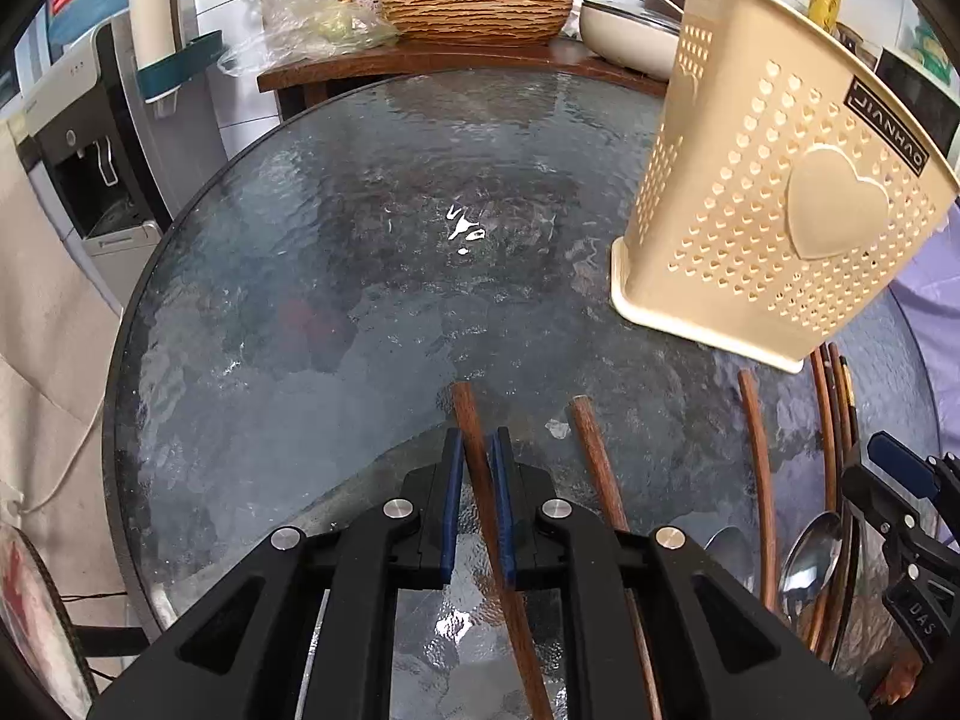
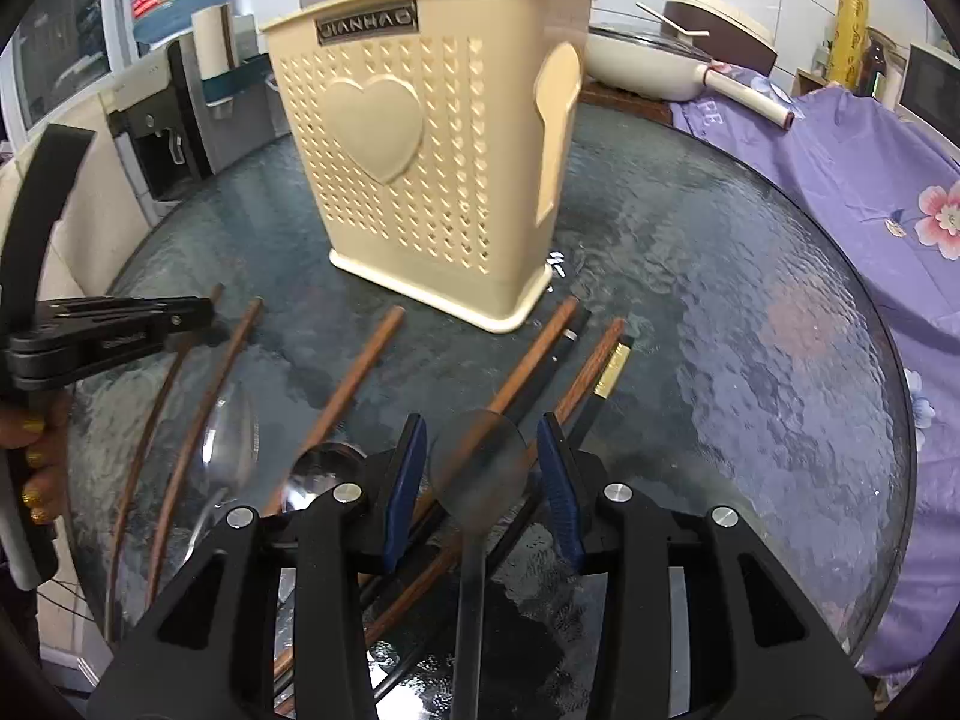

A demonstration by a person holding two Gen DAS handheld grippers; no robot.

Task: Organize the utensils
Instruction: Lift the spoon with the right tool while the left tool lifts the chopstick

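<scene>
A beige perforated utensil holder (image 1: 774,180) with a heart stands on the round glass table (image 1: 336,276); it also shows in the right wrist view (image 2: 432,168). My left gripper (image 1: 478,444) is nearly shut around a brown wooden chopstick (image 1: 474,450) lying on the glass. More chopsticks (image 1: 594,468) and metal spoons (image 1: 810,558) lie to its right. My right gripper (image 2: 480,450) is open, its fingers on either side of a metal spoon (image 2: 477,462) that lies over chopsticks (image 2: 528,360). The left gripper shows at the left of the right wrist view (image 2: 120,324).
A purple floral cloth (image 2: 840,180) covers the table's right side. A water dispenser (image 1: 90,150) stands left of the table. A wicker bowl (image 1: 474,6) and a white pan (image 2: 648,66) sit on the wooden counter behind.
</scene>
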